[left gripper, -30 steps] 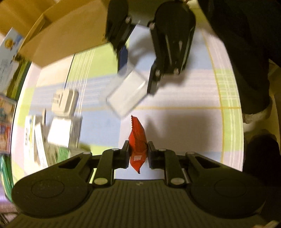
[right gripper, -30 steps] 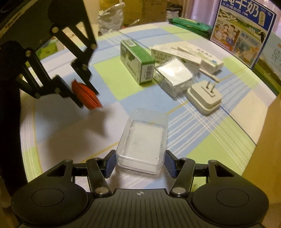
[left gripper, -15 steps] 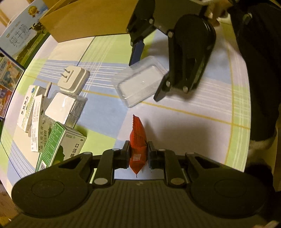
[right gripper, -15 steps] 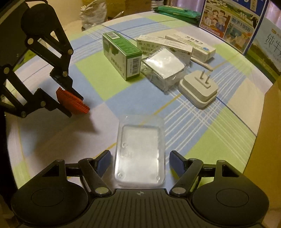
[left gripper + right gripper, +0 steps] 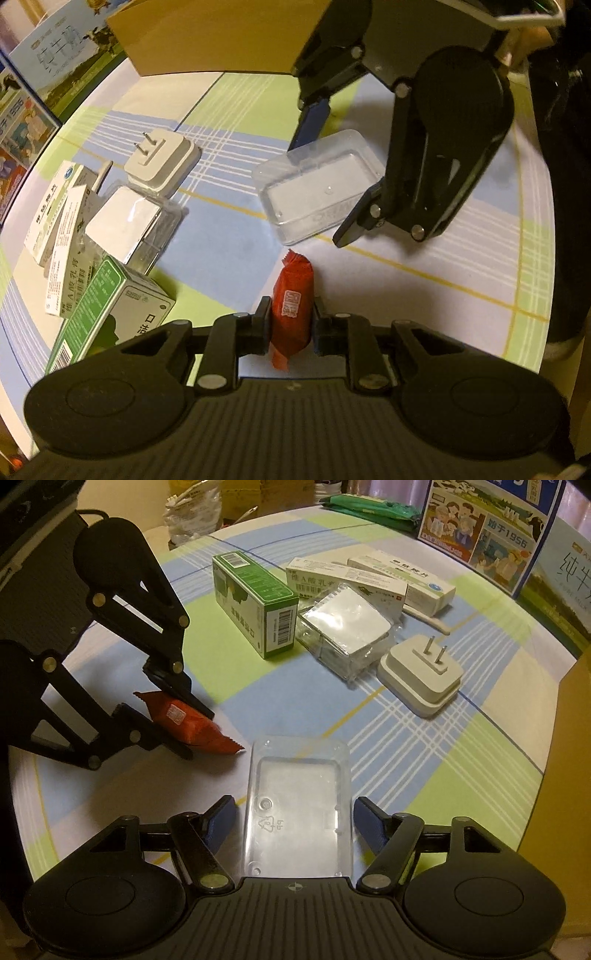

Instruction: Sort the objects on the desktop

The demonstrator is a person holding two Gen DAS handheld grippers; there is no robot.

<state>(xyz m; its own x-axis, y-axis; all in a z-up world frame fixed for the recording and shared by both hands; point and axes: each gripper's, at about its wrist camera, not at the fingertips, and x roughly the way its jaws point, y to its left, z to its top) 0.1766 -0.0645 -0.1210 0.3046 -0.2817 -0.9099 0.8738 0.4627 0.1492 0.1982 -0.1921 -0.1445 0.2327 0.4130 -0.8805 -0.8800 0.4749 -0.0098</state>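
Left wrist: our left gripper (image 5: 290,325) pinches the red packet (image 5: 292,310) just above the cloth, near the tray (image 5: 317,184); we should carry it over the rim before letting go.

Right wrist: our right gripper (image 5: 293,821) stands spread around the clear tray (image 5: 297,808) (shallow, empty), steadying nothing yet.

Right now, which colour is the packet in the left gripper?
Red, with a small white label; the packet in the left gripper shows best in the left wrist view.
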